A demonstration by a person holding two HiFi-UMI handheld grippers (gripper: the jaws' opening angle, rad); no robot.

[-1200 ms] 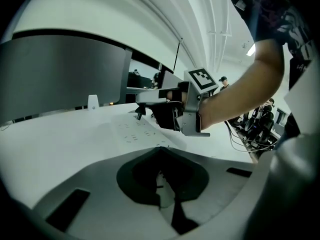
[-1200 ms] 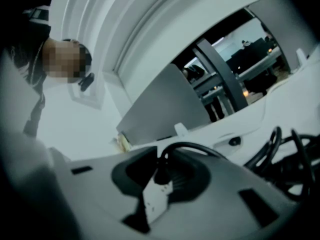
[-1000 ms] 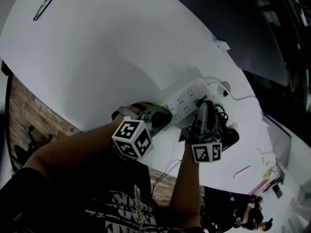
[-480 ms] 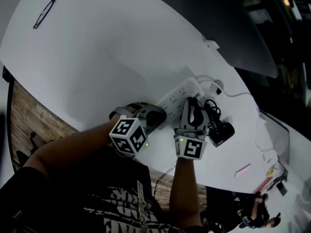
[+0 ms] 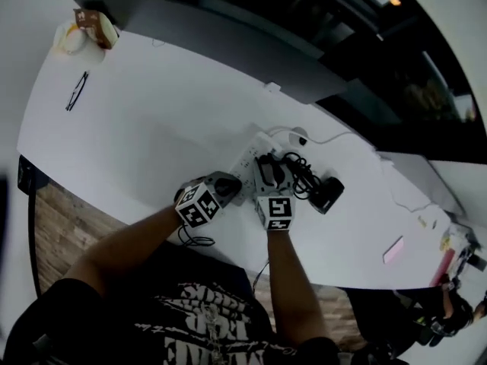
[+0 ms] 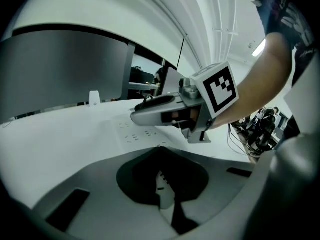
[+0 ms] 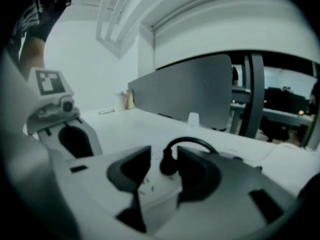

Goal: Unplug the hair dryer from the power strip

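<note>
A white power strip (image 5: pixel 249 155) lies on the white table (image 5: pixel 152 120). The black hair dryer (image 5: pixel 325 193) lies just right of it, with its cable (image 5: pixel 298 167) looped between them. My left gripper (image 5: pixel 228 187) is shut on the near end of the power strip (image 6: pixel 162 191). The right gripper (image 5: pixel 268 172) sits over the strip, its jaws on either side of the black plug (image 7: pixel 167 163), which stands in the power strip (image 7: pixel 155 191). Those jaws are opening, and a gap shows beside the plug.
A grey partition (image 5: pixel 228 25) runs along the table's far edge. Glasses (image 5: pixel 76 91) and small items (image 5: pixel 85 29) lie at the far left. A white cord and round plug (image 5: pixel 300 137) lie behind the strip, a pink item (image 5: pixel 393 249) at the right. The table's near edge is close behind my grippers.
The right gripper has rolled and shifted left from the cable loop onto the strip, and its jaws now stand wider around the plug. The left gripper has stayed on the strip's end.
</note>
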